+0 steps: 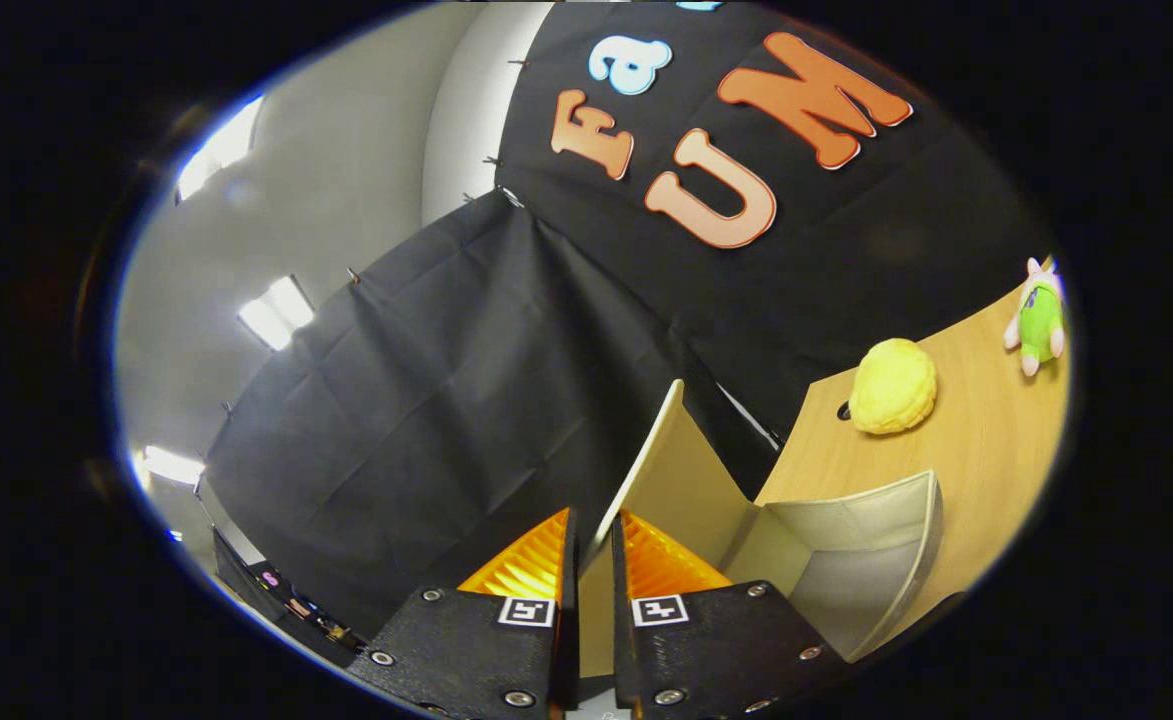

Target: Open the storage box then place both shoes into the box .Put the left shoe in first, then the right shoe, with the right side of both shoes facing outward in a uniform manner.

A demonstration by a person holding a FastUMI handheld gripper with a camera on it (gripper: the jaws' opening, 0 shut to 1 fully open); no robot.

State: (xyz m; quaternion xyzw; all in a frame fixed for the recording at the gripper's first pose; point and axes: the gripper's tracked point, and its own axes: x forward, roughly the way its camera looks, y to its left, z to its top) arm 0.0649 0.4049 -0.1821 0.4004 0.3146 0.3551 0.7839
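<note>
My gripper (594,530) is shut on the edge of the storage box's cream lid (681,470). The lid stands raised and rises from between my fingers (531,565) up toward the black cloth wall. Right of the lid the storage box (846,560) lies open, showing its pale grey inside and curved wall. The view is tilted steeply, with the wooden table (976,470) sloping off to the right beyond the box.
A yellow plush toy (893,386) sits on the table just past the box, over a dark round hole. A small green and pink toy figure (1039,320) stands farther back on the table. Ceiling lights (276,312) and grey walls show beyond the cloth.
</note>
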